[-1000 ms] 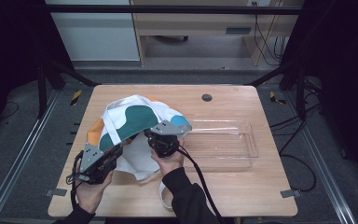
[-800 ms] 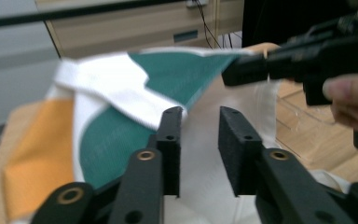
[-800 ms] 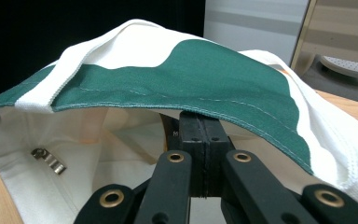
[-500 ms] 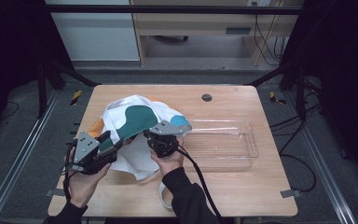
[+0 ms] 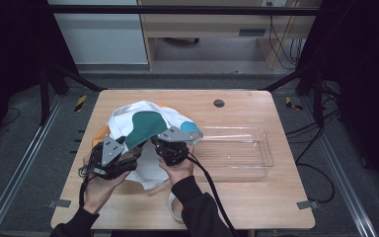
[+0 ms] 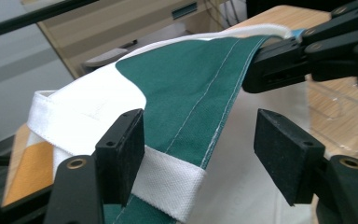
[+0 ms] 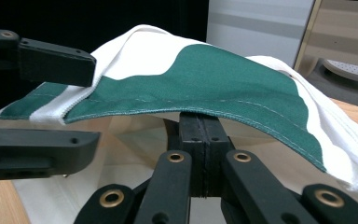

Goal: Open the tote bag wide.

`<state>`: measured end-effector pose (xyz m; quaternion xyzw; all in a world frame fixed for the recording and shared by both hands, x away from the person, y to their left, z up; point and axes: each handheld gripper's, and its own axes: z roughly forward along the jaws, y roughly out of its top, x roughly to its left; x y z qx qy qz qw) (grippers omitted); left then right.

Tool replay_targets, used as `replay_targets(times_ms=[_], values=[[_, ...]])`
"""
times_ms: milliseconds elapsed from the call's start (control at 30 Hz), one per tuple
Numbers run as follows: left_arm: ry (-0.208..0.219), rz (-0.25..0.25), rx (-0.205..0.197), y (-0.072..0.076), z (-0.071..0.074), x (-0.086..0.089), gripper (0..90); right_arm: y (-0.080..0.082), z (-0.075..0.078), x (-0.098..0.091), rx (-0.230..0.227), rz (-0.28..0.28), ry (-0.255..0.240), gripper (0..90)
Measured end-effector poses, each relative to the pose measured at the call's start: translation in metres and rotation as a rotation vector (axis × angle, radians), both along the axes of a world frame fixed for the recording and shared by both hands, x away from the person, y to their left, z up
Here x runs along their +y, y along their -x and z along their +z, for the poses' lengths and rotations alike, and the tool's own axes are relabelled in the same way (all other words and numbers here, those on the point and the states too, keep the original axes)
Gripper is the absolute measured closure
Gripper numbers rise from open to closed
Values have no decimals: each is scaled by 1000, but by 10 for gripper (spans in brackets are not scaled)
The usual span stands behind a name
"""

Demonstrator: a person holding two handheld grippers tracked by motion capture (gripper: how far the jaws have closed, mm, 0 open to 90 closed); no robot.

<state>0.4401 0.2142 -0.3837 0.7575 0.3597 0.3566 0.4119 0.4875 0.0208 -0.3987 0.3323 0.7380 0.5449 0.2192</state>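
At table's near edge, left gripper (image 5: pixel 128 159) jaws had just been opening, bag hem between them but pads off it; right gripper (image 5: pixel 164 146) clamped shut on the tote bag (image 5: pixel 145 126) rim, bag lying left-centre on the table (image 5: pixel 276 207); risk: single grip lets the rim sag shut; count: one bag, one clear tray (image 5: pixel 237 153) beyond.

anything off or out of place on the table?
Nothing damaged or spilled. The bag lies rumpled, one strap trailing over the table's near edge. The right gripper is shut on the bag's green hem; the left gripper's jaws have just been opening, the hem between them unpinched. The clear tray sits empty.
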Motion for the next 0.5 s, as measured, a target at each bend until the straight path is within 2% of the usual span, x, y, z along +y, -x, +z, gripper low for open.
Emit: replay_targets(times_ms=[67, 167, 300, 500], values=[[-9, 9, -5, -3, -3, -1, 351, 0, 0, 0, -2, 0, 0, 900], [-11, 29, 13, -3, -6, -1, 384, 0, -1, 1, 0, 6, 0, 900], [-13, 51, 16, -6, -7, 2, 490, 1, -1, 2, -1, 12, 2, 900], [-41, 64, 24, -9, -11, 1, 531, 1, -1, 2, -5, 19, 2, 900]])
